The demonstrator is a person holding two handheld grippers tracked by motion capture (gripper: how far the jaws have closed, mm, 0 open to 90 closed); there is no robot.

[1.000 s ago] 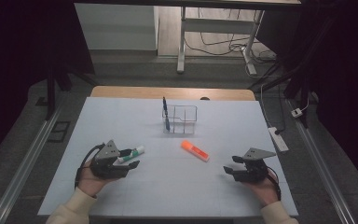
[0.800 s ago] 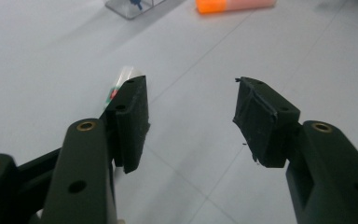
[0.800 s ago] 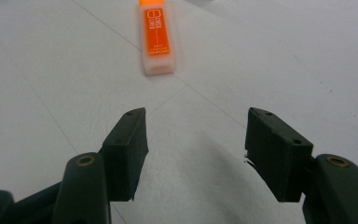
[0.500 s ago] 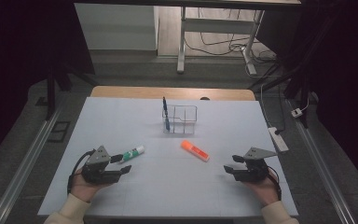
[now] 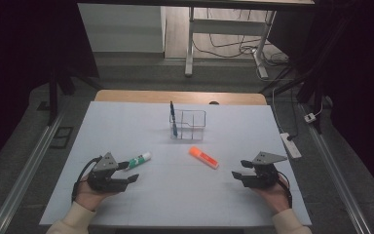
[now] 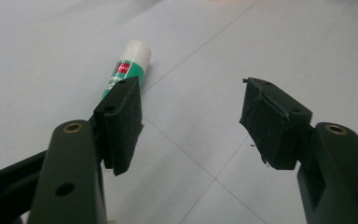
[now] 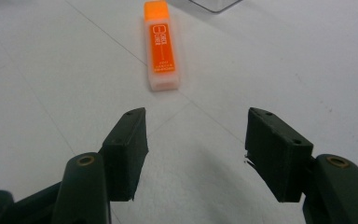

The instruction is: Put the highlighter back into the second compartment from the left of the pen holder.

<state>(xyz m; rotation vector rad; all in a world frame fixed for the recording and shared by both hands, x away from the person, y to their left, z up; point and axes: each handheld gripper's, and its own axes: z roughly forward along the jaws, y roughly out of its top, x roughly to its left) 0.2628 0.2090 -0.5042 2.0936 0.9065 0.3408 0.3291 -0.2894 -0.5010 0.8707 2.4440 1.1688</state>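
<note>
A green-and-white glue stick (image 5: 138, 160) lies on the white table (image 5: 126, 122) just ahead of my left gripper (image 5: 130, 172). In the left gripper view the glue stick (image 6: 128, 67) lies beyond the left-hand jaw, outside the gap. My left gripper (image 6: 191, 121) is open, its jaws have just been opening, and nothing is between them. An orange highlighter (image 5: 204, 157) lies near the table's middle. In the right gripper view the highlighter (image 7: 161, 46) is a short way ahead of my right gripper (image 7: 196, 149). That gripper (image 5: 239, 168) is open and empty.
A clear plastic organizer (image 5: 189, 124) stands at mid-table toward the far side, with a blue pen (image 5: 173, 119) upright in its left compartment. A white power strip (image 5: 290, 145) lies off the table's right edge. Dark floor and metal rails flank the table.
My left gripper has drawn back toward the near edge, away from the glue stick, which stays lying on the table. Its jaws stand wider. The right gripper has not moved.
</note>
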